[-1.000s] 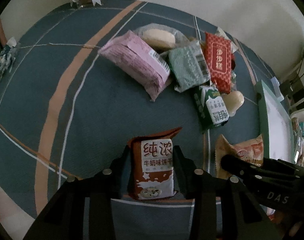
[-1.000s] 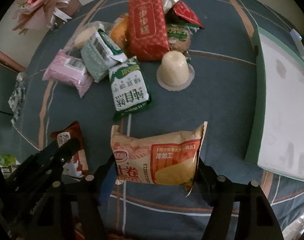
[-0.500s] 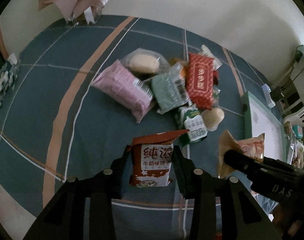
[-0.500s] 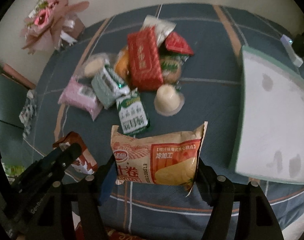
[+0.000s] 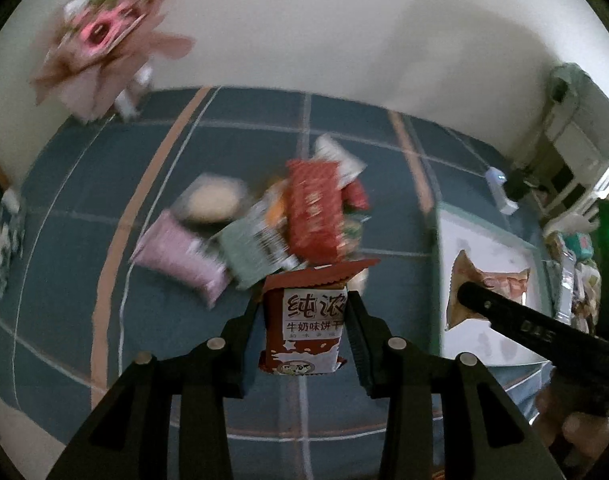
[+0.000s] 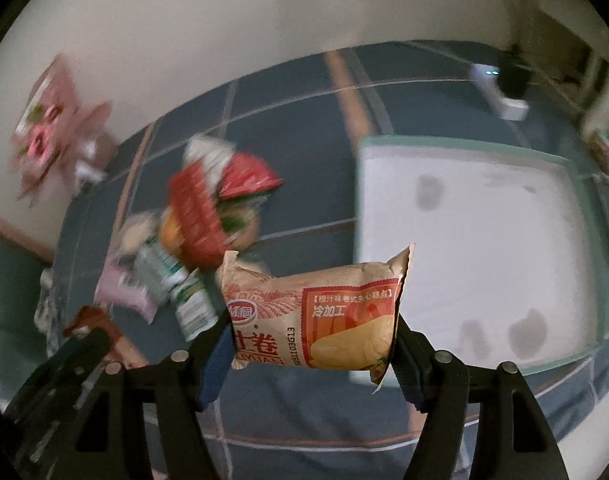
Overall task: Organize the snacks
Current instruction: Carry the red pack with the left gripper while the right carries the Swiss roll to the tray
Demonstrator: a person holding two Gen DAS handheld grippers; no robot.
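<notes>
My left gripper (image 5: 304,316) is shut on a brown-and-white biscuit packet (image 5: 310,320), held upright in the air above the blue tablecloth. My right gripper (image 6: 310,324) is shut on a wide beige-and-orange cake-roll packet (image 6: 316,320), gripped by its two ends and raised above the table. A pile of snacks (image 5: 288,216) lies on the cloth behind the biscuit packet: a pink packet (image 5: 180,256), a green one, a red one and a round bun. The white tray with a green rim (image 6: 480,248) lies to the right, behind the cake-roll packet. The right gripper's finger and its packet (image 5: 484,292) show at the right of the left wrist view.
A pink flower bouquet (image 5: 104,40) stands at the far left by the cream wall. A small white device (image 6: 500,92) lies on the cloth beyond the tray. More packaged items (image 5: 580,276) sit at the table's right edge. A patterned green box (image 5: 0,248) is at the left edge.
Both grippers have risen with their packets, so the table and snack pile look smaller and farther. The views have tilted up toward the wall, and the tray now fills more of the right wrist view.
</notes>
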